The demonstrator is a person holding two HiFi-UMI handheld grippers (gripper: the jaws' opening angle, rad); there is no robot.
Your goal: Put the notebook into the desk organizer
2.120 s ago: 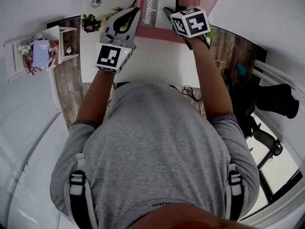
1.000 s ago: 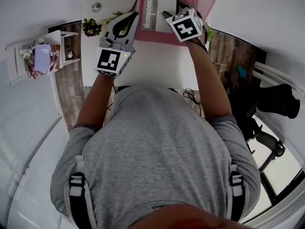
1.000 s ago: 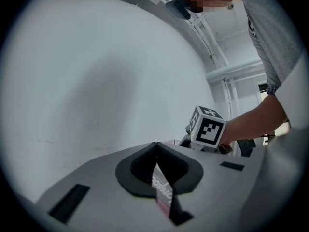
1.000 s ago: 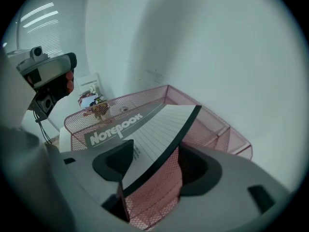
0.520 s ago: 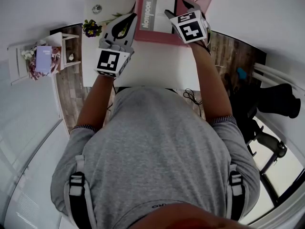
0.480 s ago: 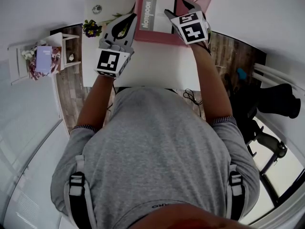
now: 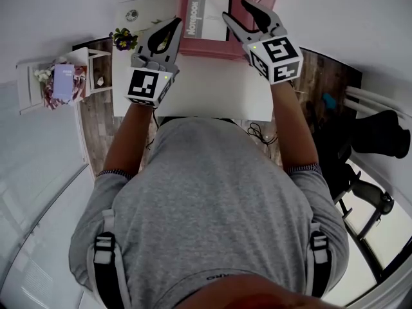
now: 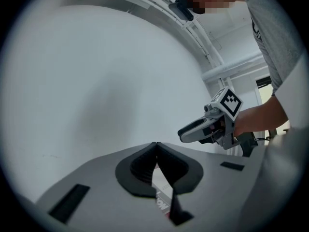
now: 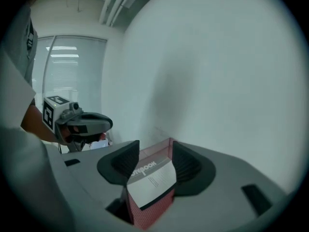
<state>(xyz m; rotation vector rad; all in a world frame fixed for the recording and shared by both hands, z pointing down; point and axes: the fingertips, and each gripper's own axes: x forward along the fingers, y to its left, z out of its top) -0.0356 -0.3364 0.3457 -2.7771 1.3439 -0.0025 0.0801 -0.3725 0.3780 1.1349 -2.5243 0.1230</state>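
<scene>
The notebook (image 7: 209, 15), grey and white with its title down one side, stands inside the pink mesh desk organizer (image 7: 212, 49) at the table's far edge. My right gripper (image 7: 237, 10) hovers above the organizer's right side. Its jaws are open and have just been closing, with nothing pinched between them. In the right gripper view the notebook (image 9: 152, 178) and organizer (image 9: 149, 215) lie beyond the right gripper (image 9: 155, 144). My left gripper (image 7: 175, 22) is shut and empty, just left of the organizer. The left gripper (image 8: 155, 145) points level, with the right gripper (image 8: 186, 131) to its right.
The white table (image 7: 212, 89) runs from the organizer back to the person. A small flower pot (image 7: 122, 38) and a round object (image 7: 132, 15) sit at its left end. A white side shelf (image 7: 55, 76) stands left, a dark chair (image 7: 380, 134) right. A wall rises behind the organizer.
My right gripper has let go of the notebook and lifted up and back from the organizer. The notebook stays standing inside it. The left gripper has risen a little.
</scene>
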